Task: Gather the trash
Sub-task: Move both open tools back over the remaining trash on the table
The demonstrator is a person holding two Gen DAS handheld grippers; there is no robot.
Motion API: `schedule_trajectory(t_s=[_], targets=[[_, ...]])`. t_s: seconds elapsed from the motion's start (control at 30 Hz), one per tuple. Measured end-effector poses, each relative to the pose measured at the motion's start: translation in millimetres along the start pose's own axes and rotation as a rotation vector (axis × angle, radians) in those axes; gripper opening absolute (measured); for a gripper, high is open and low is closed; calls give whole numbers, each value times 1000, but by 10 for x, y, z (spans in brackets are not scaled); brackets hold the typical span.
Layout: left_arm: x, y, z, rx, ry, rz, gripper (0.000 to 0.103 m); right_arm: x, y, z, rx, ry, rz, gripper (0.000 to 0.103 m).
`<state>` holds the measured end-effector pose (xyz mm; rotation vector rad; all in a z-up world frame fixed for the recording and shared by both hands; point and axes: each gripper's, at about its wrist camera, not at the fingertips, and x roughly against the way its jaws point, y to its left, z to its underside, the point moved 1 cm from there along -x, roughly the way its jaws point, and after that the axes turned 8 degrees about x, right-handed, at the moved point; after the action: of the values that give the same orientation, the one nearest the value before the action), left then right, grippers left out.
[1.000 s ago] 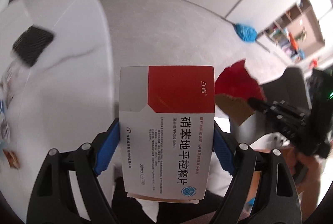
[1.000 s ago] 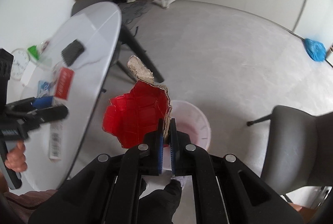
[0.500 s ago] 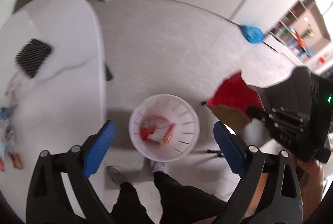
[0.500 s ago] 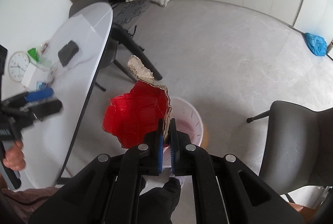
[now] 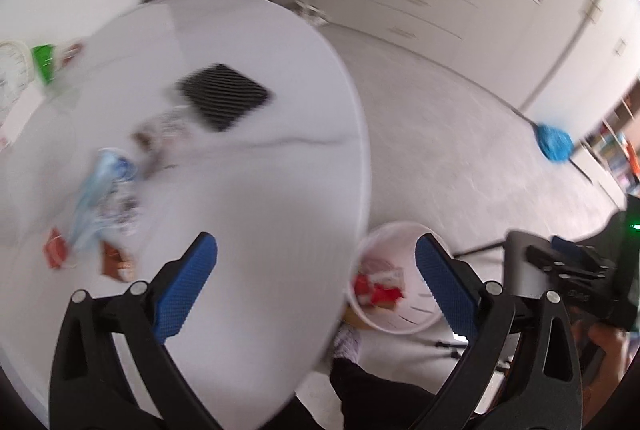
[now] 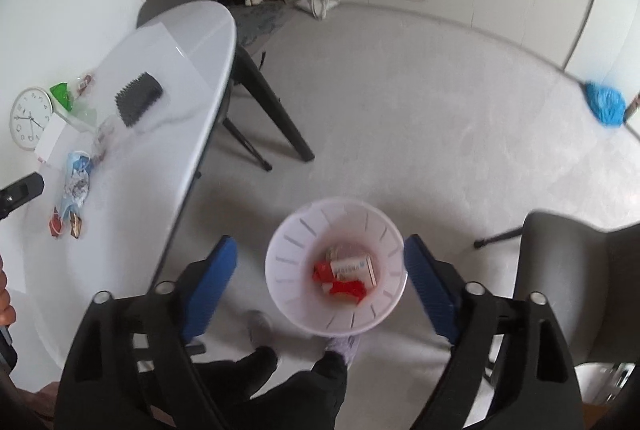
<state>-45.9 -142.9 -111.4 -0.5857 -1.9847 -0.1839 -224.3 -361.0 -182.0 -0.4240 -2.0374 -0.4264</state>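
Red wrapper (image 6: 346, 288) dropped into bin (image 6: 288, 270) | both jaws just spread, empty | only right view shows clock (image 6: 31, 118)

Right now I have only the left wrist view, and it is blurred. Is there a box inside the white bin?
Observer: Yes. The right wrist view shows a white box lying on the bottom of the bin, among red scraps.
Operator: Is the right gripper holding anything?
Observer: No. The right gripper has just been opening. Its jaws stand wide above the bin with nothing between them.
Operator: What trash lies on the table?
Observer: Sharp here: a blue-and-white wrapper and small red and brown packets on the table.
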Motion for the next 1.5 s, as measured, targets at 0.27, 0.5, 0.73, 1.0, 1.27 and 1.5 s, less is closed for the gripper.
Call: schedule_trajectory(t_s=[0.27,0.5,0.73,1.0,1.27,1.5], targets=[[160,1088,137,198,-65,-134,95,278,621,-461,50,-136,-74,99],[141,2034,309,354,-96,-249,95,226,1383,-764,154,-164,-140,100],[57,2930,353,393,-126,-322,95,20,2098,-875,245,-120,-198,100],[-177,3697,249,193,-58,-258,95,-294,2917,-840,365,-16,-263,100],[-577,3973,234,-92,32,-138,93,-585,3616,-700,462,88,-295,100],[-859,4035,241,-251,64,-72,74,-744,3996,-580,520,153,-290,100]])
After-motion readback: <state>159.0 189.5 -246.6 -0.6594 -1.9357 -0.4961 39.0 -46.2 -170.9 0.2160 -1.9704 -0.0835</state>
